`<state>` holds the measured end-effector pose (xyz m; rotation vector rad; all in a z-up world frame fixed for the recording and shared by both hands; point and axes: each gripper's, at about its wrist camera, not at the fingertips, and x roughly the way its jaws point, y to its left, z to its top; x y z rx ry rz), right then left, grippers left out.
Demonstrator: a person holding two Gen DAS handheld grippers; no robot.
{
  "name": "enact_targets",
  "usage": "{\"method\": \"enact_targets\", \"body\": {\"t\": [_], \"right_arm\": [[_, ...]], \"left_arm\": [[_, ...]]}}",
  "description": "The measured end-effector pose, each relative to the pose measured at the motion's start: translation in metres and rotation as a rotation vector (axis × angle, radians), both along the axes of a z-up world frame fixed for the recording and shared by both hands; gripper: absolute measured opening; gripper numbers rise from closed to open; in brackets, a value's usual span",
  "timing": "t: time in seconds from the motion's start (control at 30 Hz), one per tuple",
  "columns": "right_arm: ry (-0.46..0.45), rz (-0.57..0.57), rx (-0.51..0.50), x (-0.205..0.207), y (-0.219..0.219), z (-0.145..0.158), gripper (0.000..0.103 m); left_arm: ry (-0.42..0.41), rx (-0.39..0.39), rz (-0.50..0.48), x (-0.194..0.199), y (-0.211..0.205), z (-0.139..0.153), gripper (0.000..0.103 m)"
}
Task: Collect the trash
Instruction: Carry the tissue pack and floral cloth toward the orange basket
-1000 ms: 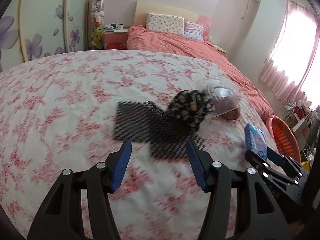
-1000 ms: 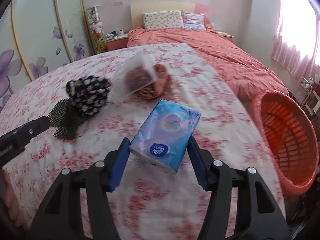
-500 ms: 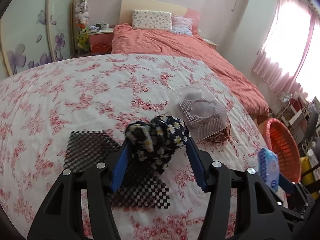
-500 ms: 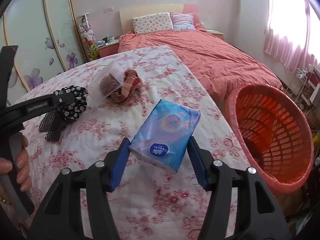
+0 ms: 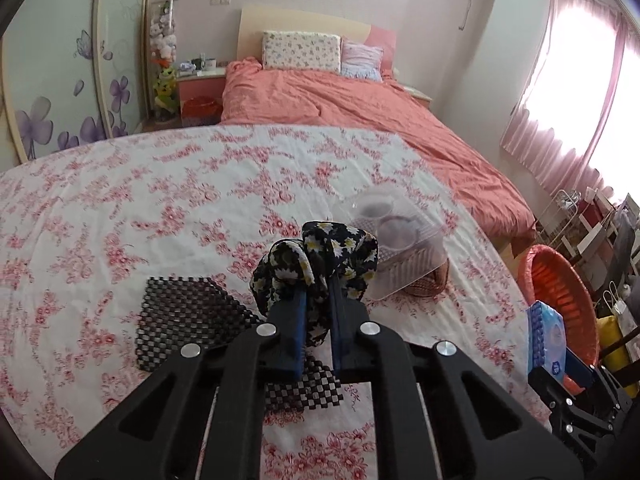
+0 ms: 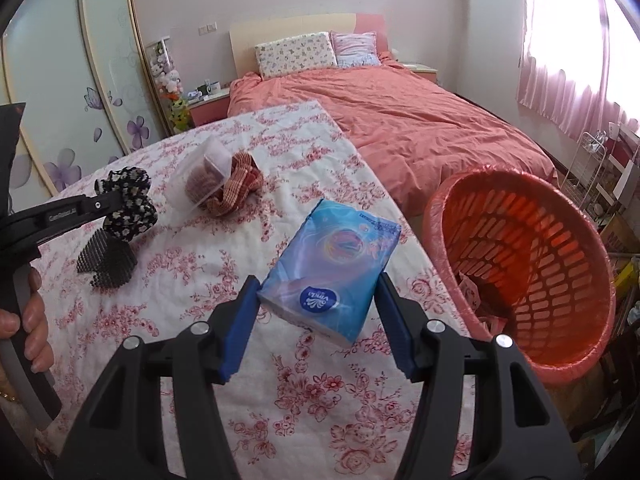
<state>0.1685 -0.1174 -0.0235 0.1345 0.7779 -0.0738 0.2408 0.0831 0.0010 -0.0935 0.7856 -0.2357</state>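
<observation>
Left claw [image 5: 318, 300] pinches the floral cloth [image 5: 316, 256], right claw [image 6: 316, 300] grips the tissue pack [image 6: 332, 268]; I'd swing right, dropping over the orange basket [image 6: 520, 264].

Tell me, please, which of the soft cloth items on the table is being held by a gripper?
The black daisy-print cloth, clamped in the left gripper. The reddish checked cloth lies untouched beside the clear plastic box, and the black mesh mat stays flat.

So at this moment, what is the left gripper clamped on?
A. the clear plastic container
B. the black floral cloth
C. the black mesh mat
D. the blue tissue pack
B: the left gripper has its jaws pinched on the black floral cloth, lifting it above the black mesh mat.
</observation>
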Motion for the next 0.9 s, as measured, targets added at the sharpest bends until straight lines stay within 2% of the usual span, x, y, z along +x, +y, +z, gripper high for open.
{"method": "enact_targets", "body": {"t": [0.17,0.4,0.9], "right_arm": [[-0.034,-0.005,-0.001,-0.009,-0.004,0.013,0.057],[-0.077,-0.027,-0.009,-0.024,-0.016,0.028,0.057],[-0.123,-0.139,-0.025,-0.053,-0.066,0.04,0.057]], "left_arm": [[-0.031,-0.003,0.003,-0.012,-0.002,0.015,0.009],[-0.05,-0.032,-0.043,-0.034,-0.021,0.029,0.01],[-0.06,-0.102,-0.224,-0.077,-0.1,0.029,0.009]]}}
